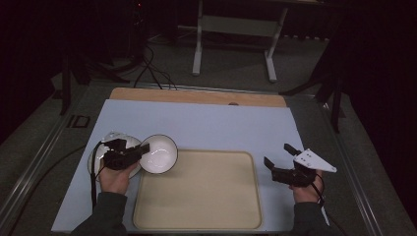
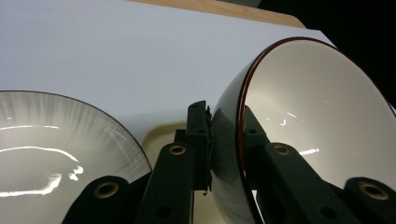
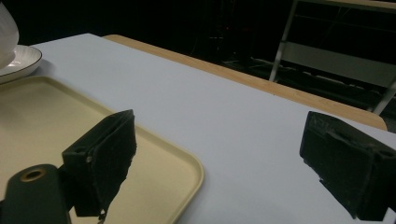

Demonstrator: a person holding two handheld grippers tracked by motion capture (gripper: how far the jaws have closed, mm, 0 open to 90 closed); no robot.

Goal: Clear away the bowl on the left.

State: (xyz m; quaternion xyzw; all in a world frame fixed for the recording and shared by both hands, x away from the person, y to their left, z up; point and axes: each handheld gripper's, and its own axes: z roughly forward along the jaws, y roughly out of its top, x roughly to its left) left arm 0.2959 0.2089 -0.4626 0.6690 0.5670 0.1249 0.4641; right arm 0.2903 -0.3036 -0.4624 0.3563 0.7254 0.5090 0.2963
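A white bowl (image 1: pixel 158 152) with a dark red rim is tilted on its side, lifted over the far left corner of the beige tray (image 1: pixel 196 196). My left gripper (image 1: pixel 142 147) is shut on its rim, one jaw inside and one outside, as the left gripper view shows on the bowl (image 2: pixel 317 107). Beside it, under my left hand, lies a white plate (image 1: pixel 98 157) with a thin dark edge, also seen as the plate (image 2: pixel 46 140). My right gripper (image 1: pixel 277 154) stands open and empty just right of the tray, its jaws (image 3: pixel 219 158) wide apart over the tray's corner (image 3: pixel 177 168).
A light blue mat (image 1: pixel 206 123) covers the wooden table (image 1: pixel 196 96). The tray's flat bottom is bare. A white metal stand (image 1: pixel 236 29) and cables stand on the floor beyond the table. Dark surroundings on both sides.
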